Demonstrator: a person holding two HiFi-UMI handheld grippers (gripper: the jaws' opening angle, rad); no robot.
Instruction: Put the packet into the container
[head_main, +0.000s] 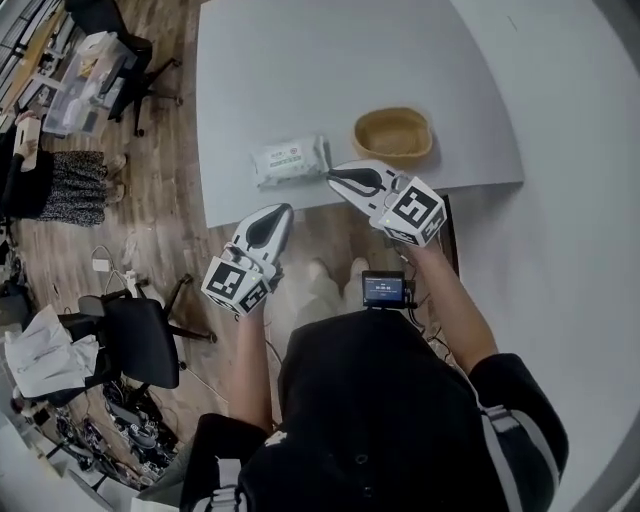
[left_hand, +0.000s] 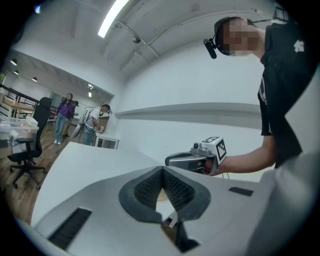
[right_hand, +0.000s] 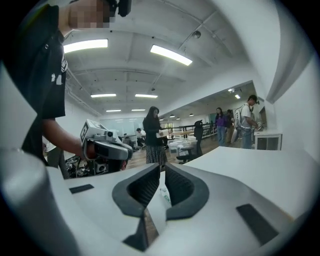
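I am holding the left gripper (left_hand: 162, 172) with its two jaws closed tip to tip on nothing. Its ribbed black rubber pads (left_hand: 146, 189) are meeting at the front, set inside a smooth, pale grey plastic shell. It is hanging over the wood-plank floor (head_main: 180, 190), just short of the near edge of the table (head_main: 300, 60).

The right gripper (right_hand: 163, 169) is built the same way and is also clenched and empty. Its tips are hovering at the table's near edge, just beside the right end of the packet (head_main: 290, 160); I cannot tell whether they are touching it. Each gripper is carrying a white cube (head_main: 412, 212) printed with black square markers.

The packet is lying flat on the table close to the front edge. It is a soft, pillowy, rectangular pouch, white with pale green print that is too small for me to read. The container (head_main: 395, 156) is sitting a little beyond it and to the right, near it but not touching. It is a shallow oval basket, tan, and it is looking woven. The table top is showing as smooth, matte and pale grey.
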